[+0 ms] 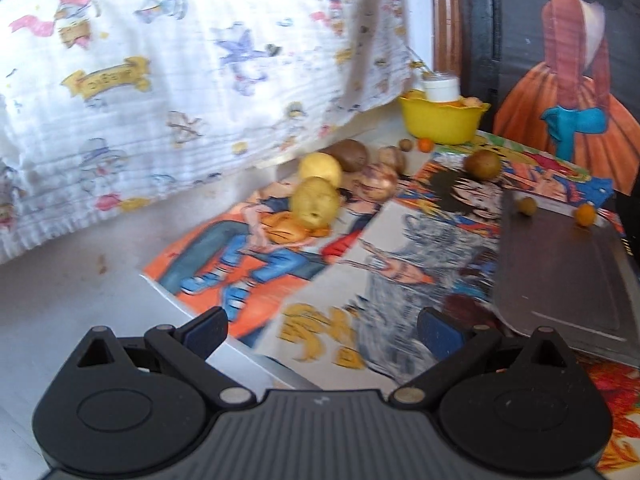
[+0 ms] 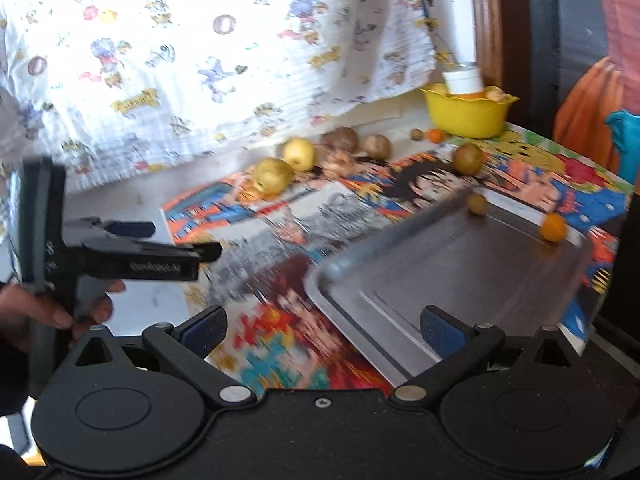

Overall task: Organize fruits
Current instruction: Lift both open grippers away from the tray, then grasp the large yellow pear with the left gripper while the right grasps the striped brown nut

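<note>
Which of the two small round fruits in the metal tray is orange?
The small orange fruit at the tray's far right rim. The other small fruit, further left, is yellow-green.

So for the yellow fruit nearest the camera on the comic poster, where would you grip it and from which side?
Probably across its widest middle, coming from above and the near side. The yellow fruit is roundish and sits on the flat poster; another yellow fruit crowds it from behind, while its front looks free. The left gripper is open and empty.
</note>
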